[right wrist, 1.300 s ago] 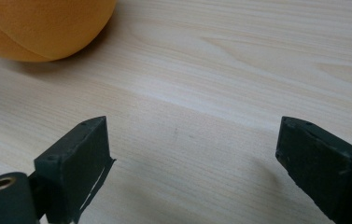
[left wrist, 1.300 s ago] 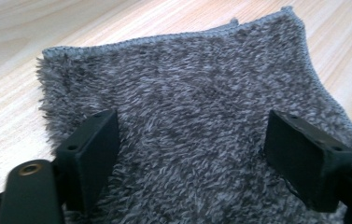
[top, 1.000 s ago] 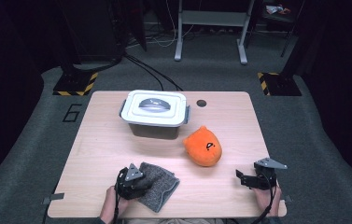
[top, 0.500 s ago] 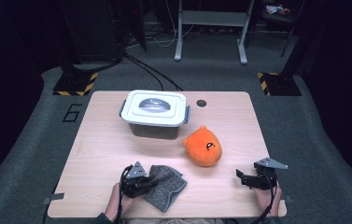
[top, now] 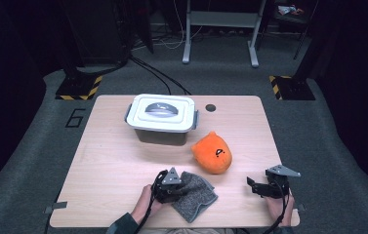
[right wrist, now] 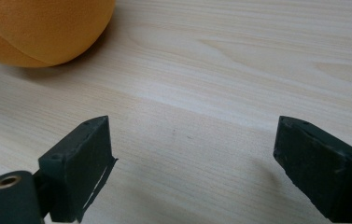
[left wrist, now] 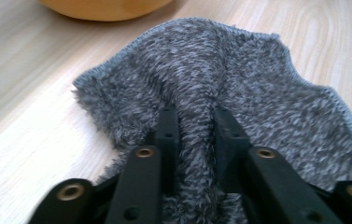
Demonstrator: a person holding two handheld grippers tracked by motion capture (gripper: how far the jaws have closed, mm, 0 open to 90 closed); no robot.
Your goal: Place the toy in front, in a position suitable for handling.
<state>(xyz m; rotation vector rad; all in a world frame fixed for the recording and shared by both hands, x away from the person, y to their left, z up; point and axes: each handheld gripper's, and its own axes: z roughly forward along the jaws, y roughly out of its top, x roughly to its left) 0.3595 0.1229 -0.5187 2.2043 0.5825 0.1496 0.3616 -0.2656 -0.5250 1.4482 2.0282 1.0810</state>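
Fingers (left wrist: 169,135) of the left gripper (top: 172,187) pinch a fold of grey cloth (top: 195,195) at the table's (top: 108,161) six o'clock edge; right gripper (top: 264,186) idles agape. Cloth gripped, box (top: 161,117) lid closed, stowing seemingly ahead.

Bare tabletop (top: 108,161) is left free along the left half, and a wide clear strip is seen between the grey cloth (top: 196,195) and the right gripper (top: 255,185). The middle is blocked by the lidded white box (top: 161,117) and, just beside it, the orange plush toy (top: 212,153).
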